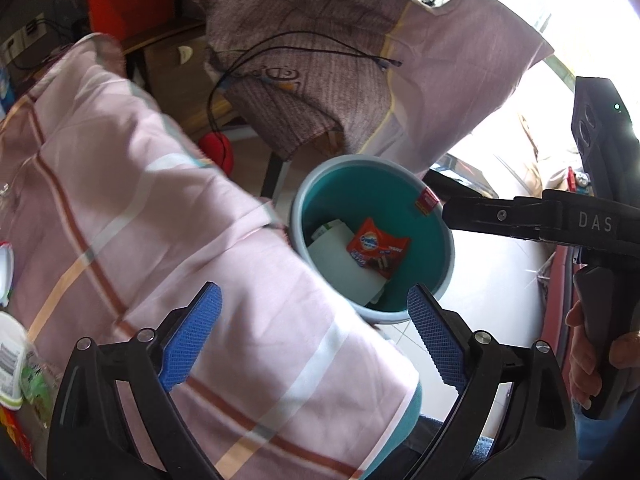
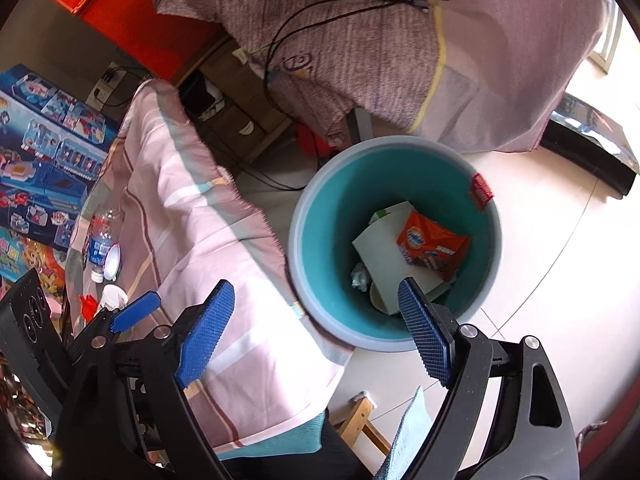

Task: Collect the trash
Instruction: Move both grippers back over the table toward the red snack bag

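A teal bin with a grey rim [image 1: 442, 268] [image 2: 316, 184] stands on the floor by the table edge. In it lie an orange snack wrapper [image 1: 376, 246] [image 2: 432, 246], a white card [image 1: 340, 264] [image 2: 384, 256] and a crumpled tissue [image 2: 360, 276]. My left gripper [image 1: 314, 320] is open and empty, over the tablecloth beside the bin. My right gripper [image 2: 316, 316] is open and empty, above the bin's near rim; it also shows in the left wrist view [image 1: 520, 216]. The left gripper also shows at the lower left of the right wrist view [image 2: 132, 312].
A pink plaid cloth [image 1: 160, 240] [image 2: 192, 216] covers the table. On it are a water bottle [image 2: 100, 244], a white cup [image 2: 112, 296] and wrappers [image 1: 16, 364]. A draped chair [image 1: 320, 60] with black cables [image 2: 320, 20] stands behind the bin. A wooden stool [image 2: 360, 416] is below.
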The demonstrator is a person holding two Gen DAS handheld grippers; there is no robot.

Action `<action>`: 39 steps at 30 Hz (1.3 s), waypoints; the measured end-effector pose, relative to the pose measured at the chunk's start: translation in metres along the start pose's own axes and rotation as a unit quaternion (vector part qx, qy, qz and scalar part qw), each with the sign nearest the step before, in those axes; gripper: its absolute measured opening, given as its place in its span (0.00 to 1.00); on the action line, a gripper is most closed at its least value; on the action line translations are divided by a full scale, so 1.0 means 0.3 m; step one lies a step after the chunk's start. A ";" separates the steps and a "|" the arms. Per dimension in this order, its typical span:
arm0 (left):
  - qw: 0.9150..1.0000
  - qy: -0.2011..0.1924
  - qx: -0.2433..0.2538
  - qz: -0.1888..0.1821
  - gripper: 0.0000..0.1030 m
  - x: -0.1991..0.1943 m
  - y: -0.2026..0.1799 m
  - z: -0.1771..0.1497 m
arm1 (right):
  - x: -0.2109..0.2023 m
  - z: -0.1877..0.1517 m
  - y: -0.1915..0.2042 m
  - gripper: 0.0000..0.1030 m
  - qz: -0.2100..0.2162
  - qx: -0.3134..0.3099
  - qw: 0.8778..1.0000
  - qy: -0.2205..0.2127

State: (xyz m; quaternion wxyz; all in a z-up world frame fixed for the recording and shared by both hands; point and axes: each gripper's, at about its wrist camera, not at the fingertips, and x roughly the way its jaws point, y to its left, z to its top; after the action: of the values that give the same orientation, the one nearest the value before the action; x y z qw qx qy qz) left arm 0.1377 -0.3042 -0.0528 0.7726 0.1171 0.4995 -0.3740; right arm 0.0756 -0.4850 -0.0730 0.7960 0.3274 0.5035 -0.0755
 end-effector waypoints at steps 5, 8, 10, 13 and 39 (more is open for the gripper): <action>0.999 -0.012 -0.027 0.017 0.92 -0.073 0.106 -0.062 | 0.033 -0.028 0.128 0.78 0.008 -0.031 0.999 0.012; 0.998 -0.019 -0.045 0.026 0.92 -0.117 0.170 -0.097 | 0.045 -0.047 0.212 0.78 0.012 -0.052 0.998 0.016; 0.997 -0.025 -0.059 0.033 0.92 -0.150 0.218 -0.127 | 0.054 -0.062 0.266 0.78 0.015 -0.066 0.998 0.019; 0.995 -0.033 -0.079 0.044 0.92 -0.202 0.297 -0.176 | 0.072 -0.086 0.351 0.78 0.017 -0.087 0.996 0.027; 0.948 -0.077 -0.264 0.159 0.92 -0.575 1.030 -0.644 | 0.361 -0.311 1.075 0.78 0.045 -0.258 0.956 0.134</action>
State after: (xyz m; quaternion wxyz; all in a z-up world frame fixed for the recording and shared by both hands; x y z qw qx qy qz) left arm 0.1821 0.0965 -0.0557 0.8614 -0.0424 0.4943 -0.1088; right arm 0.2027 -0.1568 -0.0477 0.7808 0.1405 0.5931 0.1372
